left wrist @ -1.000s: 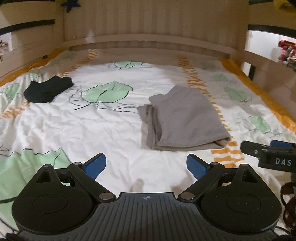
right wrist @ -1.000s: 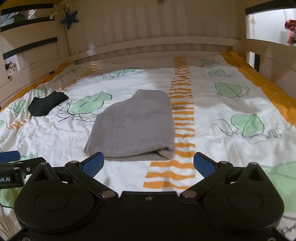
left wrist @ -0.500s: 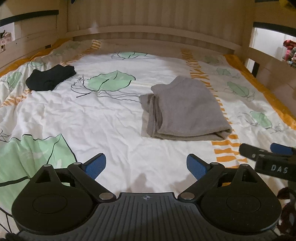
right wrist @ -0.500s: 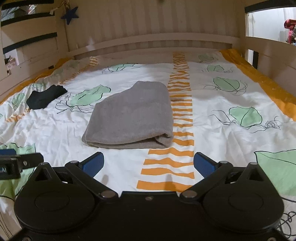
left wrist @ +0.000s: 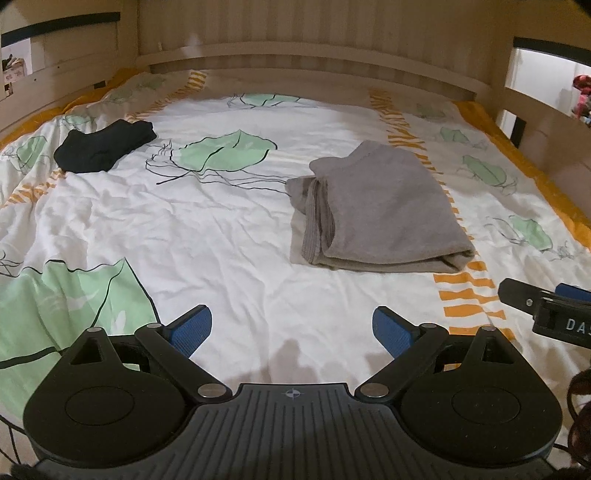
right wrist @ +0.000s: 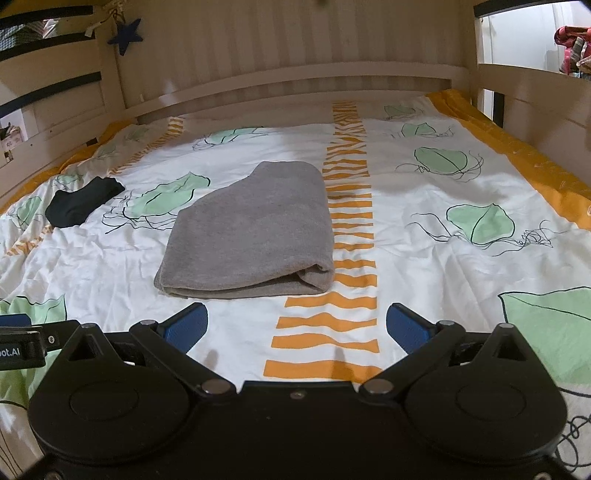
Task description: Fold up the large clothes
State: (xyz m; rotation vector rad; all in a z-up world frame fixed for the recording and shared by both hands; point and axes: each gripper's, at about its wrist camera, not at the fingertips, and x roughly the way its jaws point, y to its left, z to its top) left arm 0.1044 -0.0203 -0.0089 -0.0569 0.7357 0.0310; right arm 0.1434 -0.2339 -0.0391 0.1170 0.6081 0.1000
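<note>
We see one grey garment (right wrist: 251,232), folded into a thick rectangle, lying on the bedspread (right wrist: 424,206) just left of the orange striped band (right wrist: 347,192). In the left wrist view its stacked layer edges (left wrist: 314,218) face us on the left side; the right wrist view shows only the smooth top and the rolled near fold. One small black cloth (left wrist: 105,146) lies far left, well apart from the grey one.

Our left gripper (left wrist: 291,326) hovers over bare sheet near the grey garment's near-left corner, jaws spread wide and empty. Our right gripper (right wrist: 297,326) hangs just short of the garment's near edge, jaws equally wide, holding nothing. Each view catches the other tool's tip at its edge.

The bedspread is white with green leaves and an orange border, inside a pale wooden bed frame (right wrist: 295,79). A dark blue star (right wrist: 125,35) hangs at the far left, seen only from the right wrist.
</note>
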